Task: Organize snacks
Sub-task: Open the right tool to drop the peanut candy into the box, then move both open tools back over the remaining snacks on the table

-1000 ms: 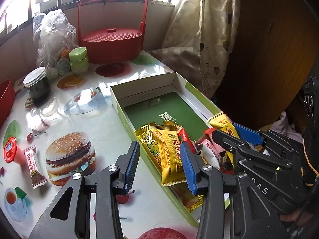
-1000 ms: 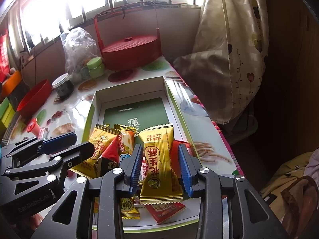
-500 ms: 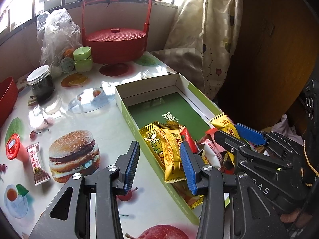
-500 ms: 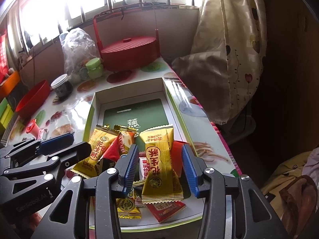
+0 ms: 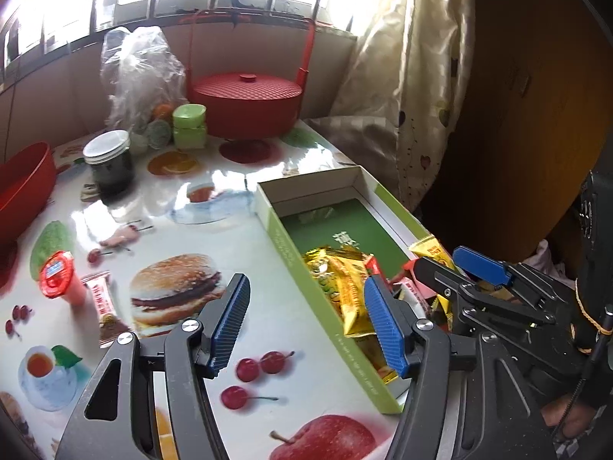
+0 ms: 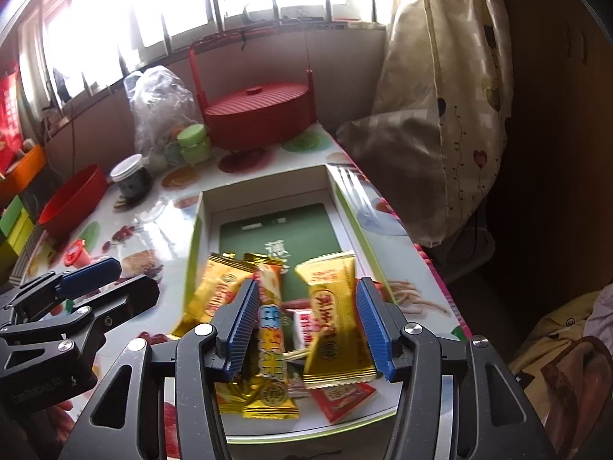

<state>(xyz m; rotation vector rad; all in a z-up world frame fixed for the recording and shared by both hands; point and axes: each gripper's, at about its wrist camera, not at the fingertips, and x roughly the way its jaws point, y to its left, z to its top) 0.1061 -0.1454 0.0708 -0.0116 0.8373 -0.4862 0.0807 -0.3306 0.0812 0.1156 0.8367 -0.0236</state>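
On the counter [image 5: 115, 214], a green box [image 6: 346, 207] with a heap of snack packs [image 6: 268, 306] at its near end. Over that heap, right hand-held gripper [image 6: 304, 324] opening, a yellow pack [image 6: 333, 314] loose between its jaws. Left of the box, left hand-held gripper [image 5: 306, 320] opening, gripping nothing; farther left, one small snack bar [image 5: 105, 306].

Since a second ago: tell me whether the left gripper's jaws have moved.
Yes. The left gripper is opening; its left finger now stands farther from the green box, nothing between them.

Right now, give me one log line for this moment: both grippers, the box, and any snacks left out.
left gripper: opening, empty | right gripper: opening over yellow packet | box: snacks piled at near end | table: pink packet, jelly cup outside
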